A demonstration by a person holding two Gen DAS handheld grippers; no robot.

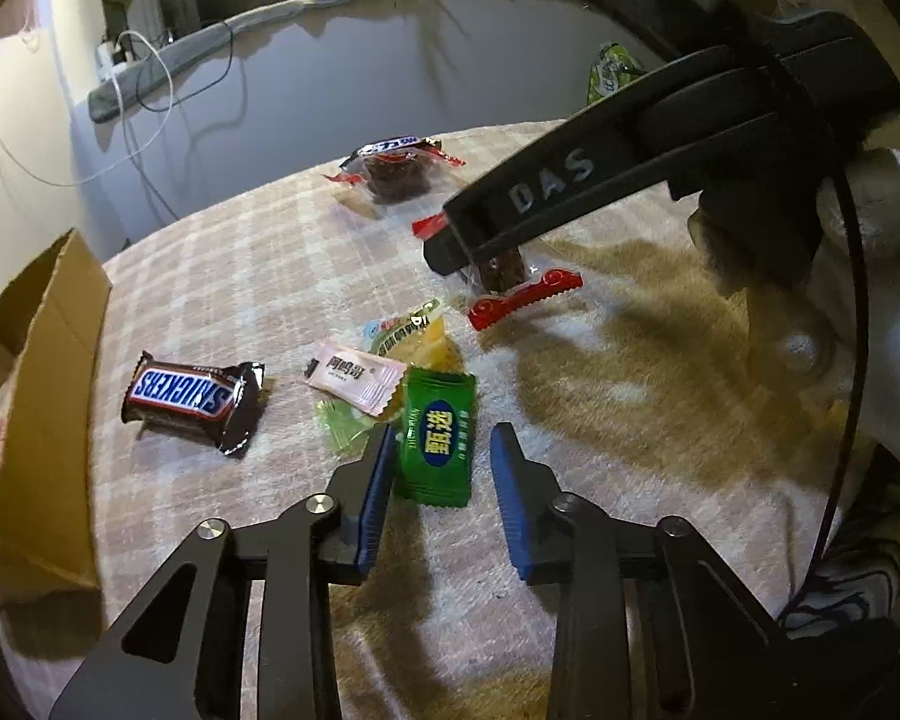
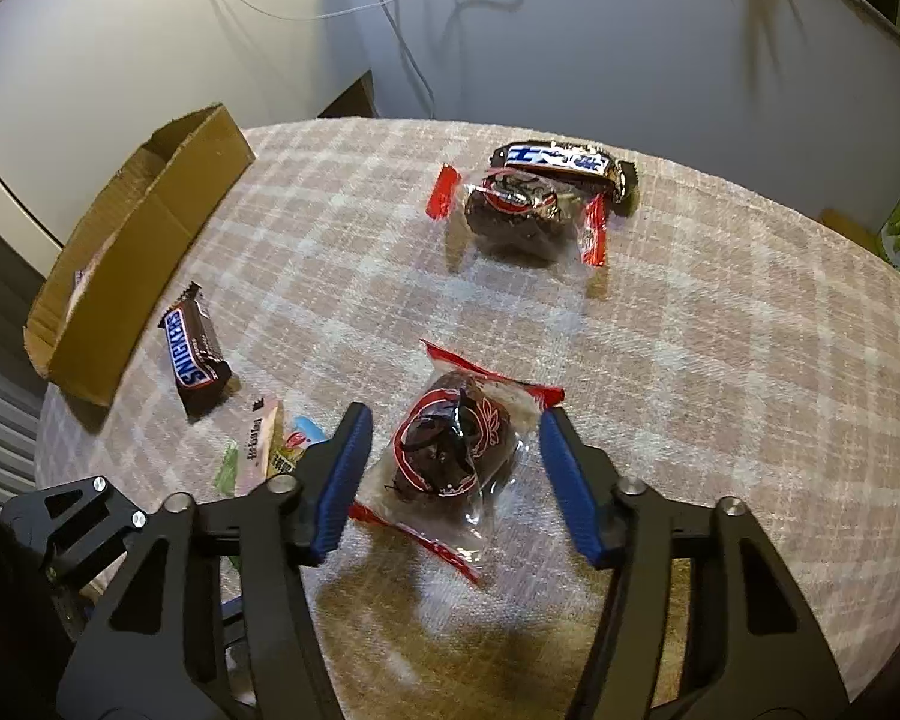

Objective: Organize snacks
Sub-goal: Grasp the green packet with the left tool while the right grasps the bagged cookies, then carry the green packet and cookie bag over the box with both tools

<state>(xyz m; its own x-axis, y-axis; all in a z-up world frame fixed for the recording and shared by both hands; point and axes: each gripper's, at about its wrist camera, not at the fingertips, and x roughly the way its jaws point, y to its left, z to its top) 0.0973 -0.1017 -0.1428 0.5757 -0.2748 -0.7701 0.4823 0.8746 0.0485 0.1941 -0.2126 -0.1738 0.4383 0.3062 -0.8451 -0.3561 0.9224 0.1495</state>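
1. Checked cloth (image 2: 690,360) covers the round table; snacks lie scattered on it.
2. Left gripper (image 1: 444,468) hangs over a green candy (image 1: 438,438). Its left pad (image 1: 375,492) touches the wrapper's edge; the right pad stands clear, so nothing is clamped.
3. Beside that candy lie a pink sachet (image 1: 357,378) and a yellow packet (image 1: 408,336), touching each other.
4. Snickers (image 1: 192,399) lies near the cardboard box (image 1: 60,312) at the table's left edge.
5. Right gripper (image 2: 450,450) straddles a clear-wrapped dark cake (image 2: 450,444) with red ends. Both blue pads stand apart from the wrapper, so the jaws are unclenched.
6. Further back, a second cake (image 2: 519,216) leans against another bar (image 2: 561,162).
7. Seen from the left camera, the right gripper's black finger hides part of its cake.
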